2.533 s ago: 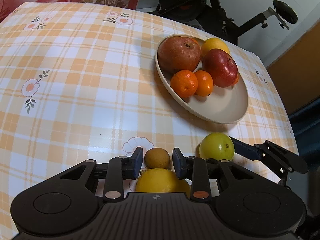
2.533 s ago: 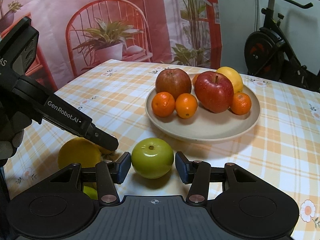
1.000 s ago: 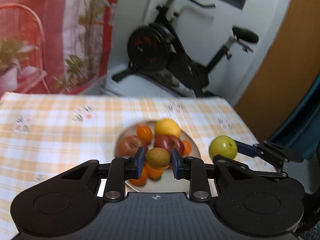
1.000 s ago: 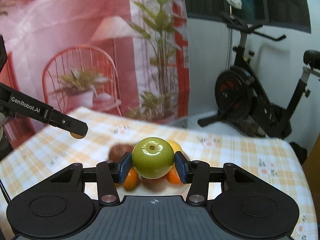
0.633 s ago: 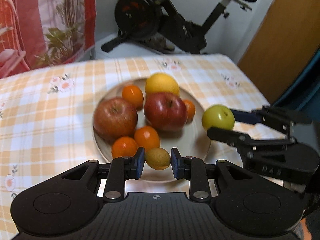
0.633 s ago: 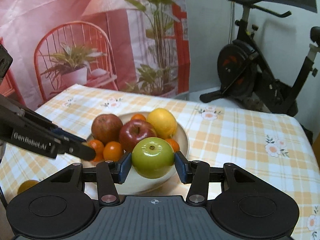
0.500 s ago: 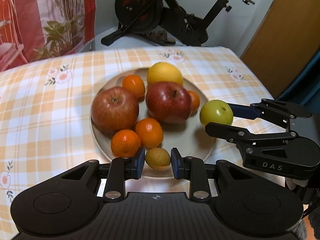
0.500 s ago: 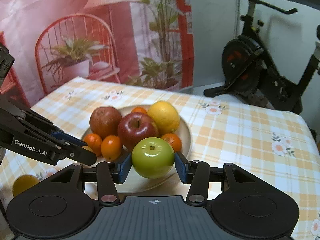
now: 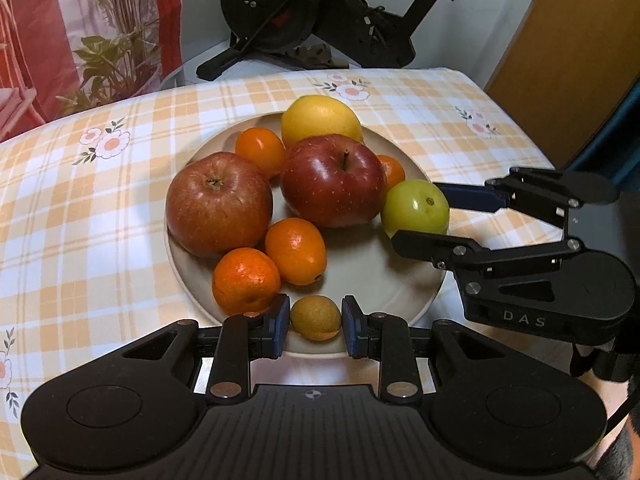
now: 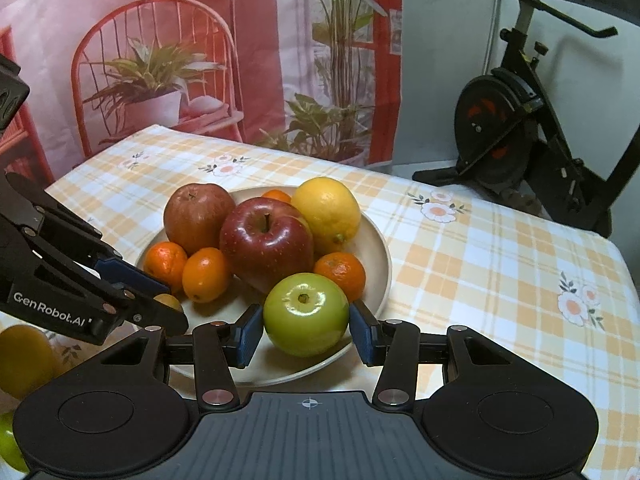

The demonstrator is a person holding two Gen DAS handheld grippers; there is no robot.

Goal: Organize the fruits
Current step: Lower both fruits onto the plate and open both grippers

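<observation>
A beige plate (image 9: pixel 372 276) (image 10: pixel 376 240) on the checked tablecloth holds two red apples (image 9: pixel 332 180) (image 9: pixel 219 203), a lemon (image 9: pixel 320 118) and several small oranges. My left gripper (image 9: pixel 315 323) is shut on a small brownish-yellow fruit (image 9: pixel 316 317) just over the plate's near rim. My right gripper (image 10: pixel 306 334) is shut on a green apple (image 10: pixel 306 314) (image 9: pixel 415 208) over the plate's right side, beside the red apple. In the right wrist view the left gripper (image 10: pixel 170 308) shows at left with the small fruit (image 10: pixel 168 301) peeking out.
A yellow fruit (image 10: pixel 22 358) and a green fruit (image 10: pixel 8 446) lie on the table at the lower left of the right wrist view. An exercise bike (image 9: pixel 320 16) stands beyond the table's far edge. A wooden door (image 9: pixel 560 52) is at right.
Both grippers came down from high above the table to the plate, each still holding its fruit. In the last half second they edged slightly closer to the plate.
</observation>
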